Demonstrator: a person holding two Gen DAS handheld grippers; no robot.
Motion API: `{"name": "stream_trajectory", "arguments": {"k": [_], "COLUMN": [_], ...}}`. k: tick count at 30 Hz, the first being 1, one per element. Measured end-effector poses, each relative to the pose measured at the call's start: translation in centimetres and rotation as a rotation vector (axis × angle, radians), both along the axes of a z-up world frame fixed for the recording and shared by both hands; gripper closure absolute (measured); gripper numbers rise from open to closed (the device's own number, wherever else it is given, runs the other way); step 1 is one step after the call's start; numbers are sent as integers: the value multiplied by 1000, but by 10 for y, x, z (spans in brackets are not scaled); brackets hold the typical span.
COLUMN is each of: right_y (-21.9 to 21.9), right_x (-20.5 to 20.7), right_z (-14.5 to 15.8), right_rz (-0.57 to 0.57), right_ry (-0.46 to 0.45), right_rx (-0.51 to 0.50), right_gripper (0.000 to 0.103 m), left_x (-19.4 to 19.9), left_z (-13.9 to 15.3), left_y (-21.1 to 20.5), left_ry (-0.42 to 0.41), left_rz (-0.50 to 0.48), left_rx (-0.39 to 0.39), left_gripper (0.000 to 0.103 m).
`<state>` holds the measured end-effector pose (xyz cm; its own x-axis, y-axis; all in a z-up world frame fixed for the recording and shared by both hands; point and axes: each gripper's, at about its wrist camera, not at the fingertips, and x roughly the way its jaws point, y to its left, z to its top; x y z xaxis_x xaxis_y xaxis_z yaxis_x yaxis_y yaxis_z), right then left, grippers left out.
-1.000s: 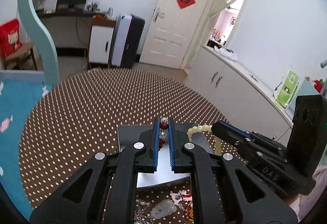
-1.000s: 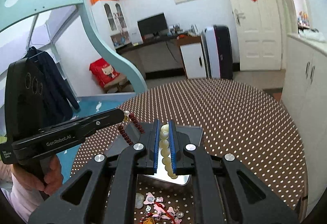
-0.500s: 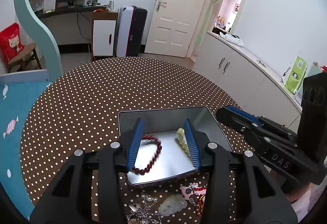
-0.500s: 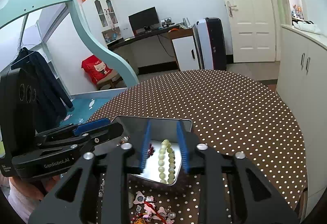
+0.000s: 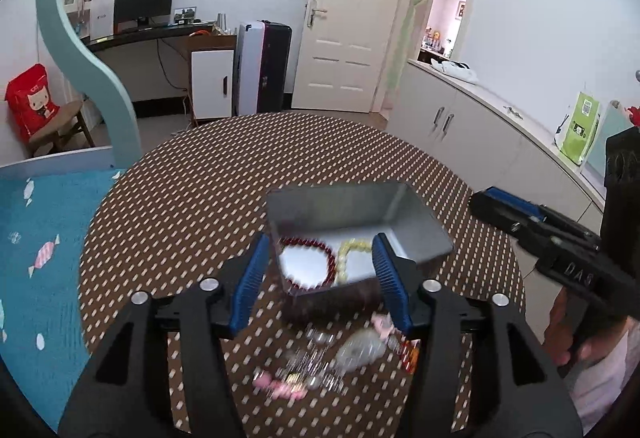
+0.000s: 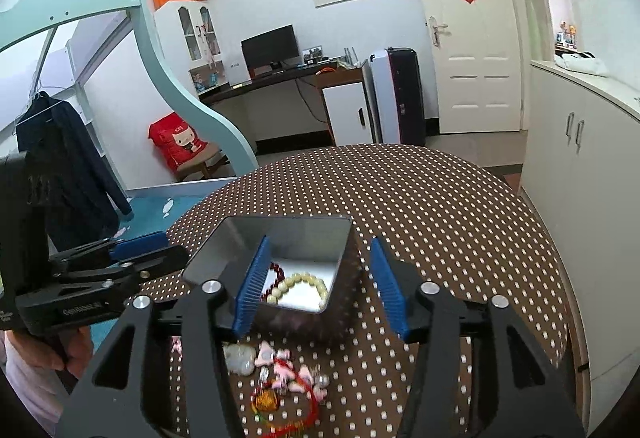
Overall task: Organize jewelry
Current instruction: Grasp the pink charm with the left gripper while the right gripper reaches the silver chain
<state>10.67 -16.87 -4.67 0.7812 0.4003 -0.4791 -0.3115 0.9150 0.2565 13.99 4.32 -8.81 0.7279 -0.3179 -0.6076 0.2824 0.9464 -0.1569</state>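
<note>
Both hand-held grippers hang above the dotted surface (image 6: 440, 206) with jaws spread wide and nothing between them: the left hand-held gripper (image 5: 320, 278) and the right hand-held gripper (image 6: 320, 286) each frame the metal tin (image 6: 288, 234).

In the tin lie a dark red bead bracelet (image 5: 306, 262) and, touching it at its 3 o'clock side, a pale bead bracelet (image 6: 300, 284).

The loose jewelry pile (image 6: 280, 378) sits on the surface just at the tin's 6 o'clock edge: a pale jade-like pendant (image 6: 240, 358), pink charms (image 6: 276, 354), and a red cord (image 6: 304, 414) with a gold-toned piece. In the left view the pile is blurred.

The step in hand is likely picking the next piece from that pile. To do it well:

- Choose one item at the pile's rim, such as the pendant at its 9 o'clock side, so the cords do not drag neighbours along.
- Lower one hand-held gripper with jaws straddling the piece, close gently, and lift straight up.
- Keep the other hand-held gripper clear of the tin's opening.

The cord may snag the charms, so watch for tangling.
</note>
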Motion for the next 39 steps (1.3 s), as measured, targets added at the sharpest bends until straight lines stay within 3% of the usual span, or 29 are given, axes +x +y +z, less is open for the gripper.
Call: {"name": "stream_trajectory", "arguments": {"k": [4,8,11,15,20,21,23,31,37,39], "right_y": [-7,-10,-8,-4,6,9,13,34,71,86], "right_x": [-18,-27,-29,-32,-34,-34,-32,-29,-27,-24], "right_z": [-10,-24,-33,-40,-37,-35,-34,-31,-29,-36], "right_rz": [-20,-23,-24,-28,-1,3,14,63,185,238], "right_ry": [26,77,114,141,140,138,138,140,109,133], "right_rx": [8,6,-1,-3,-18,-20,-21,-32,-72,-77], "right_gripper": [45,44,44,44,44,44,44,44,45,59], "left_x": [-19,-32,-37,-38,-39,-38,-36,-44,-50,-51], "left_z": [-18,-48,-62,-76,-82,-82,-83,-80,-69,-67], "left_y": [16,30,32,32,27,28,32,50,66,70], "left_ry": [42,123,137,136,119,120,122,115,88,81], "left_rz": [-5,-34,-56,-84,-123,-119,-105,-69,-17,-2], "left_rx": [35,53,70,82,102,97,81,9,-56,-74], "left_gripper": [42,43,43,49,67,78,80,80,80,80]}}
